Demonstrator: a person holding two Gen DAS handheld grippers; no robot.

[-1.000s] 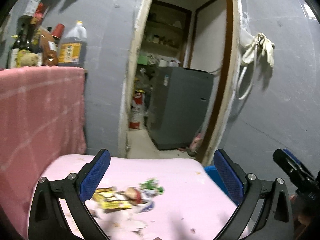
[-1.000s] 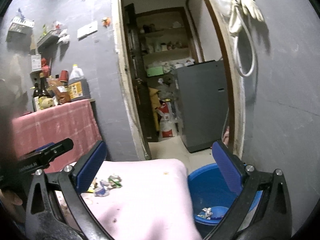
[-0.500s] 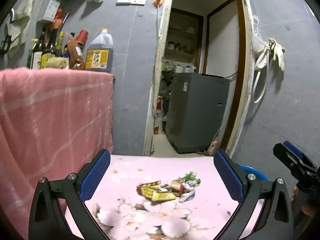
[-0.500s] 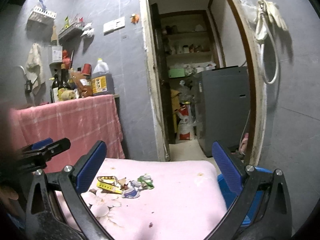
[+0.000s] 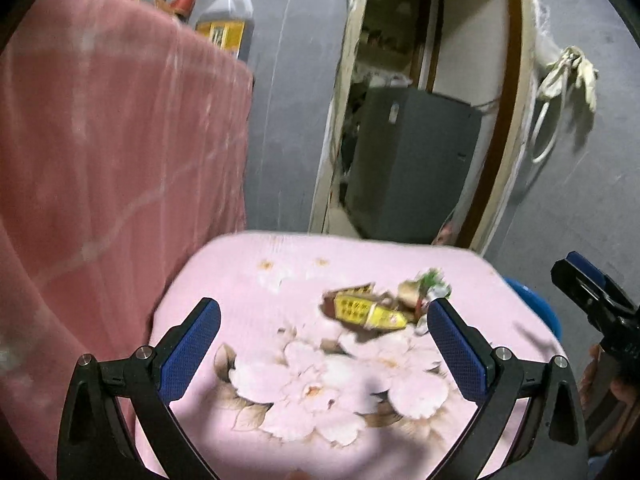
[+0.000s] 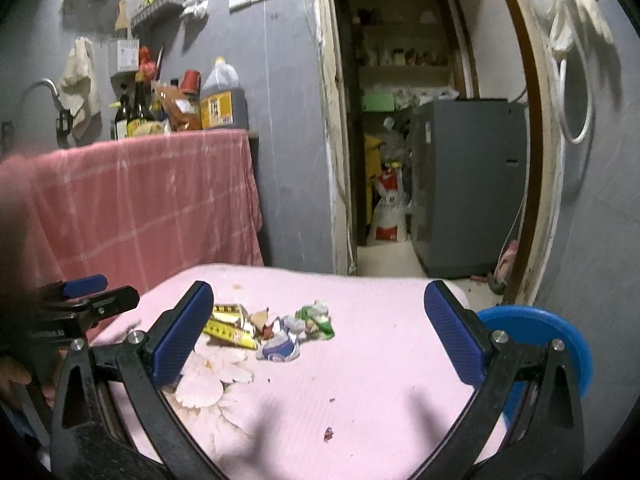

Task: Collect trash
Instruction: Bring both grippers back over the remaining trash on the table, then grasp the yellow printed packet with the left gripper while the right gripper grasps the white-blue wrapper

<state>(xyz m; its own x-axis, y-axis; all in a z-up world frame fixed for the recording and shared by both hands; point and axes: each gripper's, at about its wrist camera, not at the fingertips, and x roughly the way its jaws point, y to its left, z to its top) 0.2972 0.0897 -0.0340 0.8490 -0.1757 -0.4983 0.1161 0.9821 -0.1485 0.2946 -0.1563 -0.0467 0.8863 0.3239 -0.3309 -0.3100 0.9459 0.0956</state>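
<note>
A small heap of trash (image 6: 272, 330) lies on the pink flowered tabletop (image 6: 380, 360): yellow wrappers (image 5: 366, 312), a green one (image 6: 318, 318) and a white-blue one (image 6: 280, 350). My left gripper (image 5: 324, 356) is open above the near part of the table, the heap just ahead of its right finger. My right gripper (image 6: 320, 340) is open too, with the heap just inside its left finger, further out. A blue bin (image 6: 540, 344) stands beside the table's right edge. Each gripper shows at the edge of the other's view.
A counter draped in a red checked cloth (image 6: 140, 200) stands left of the table, with bottles and an oil jug (image 6: 222, 100) on it. Beyond is a doorway with a grey washing machine (image 6: 468, 184). Gloves (image 6: 580, 4) hang on the grey wall at right.
Both views have tilted down and come nearer the table. The trash heap now sits higher and to the right in the left view, and closer in the right view. Both grippers stay open.
</note>
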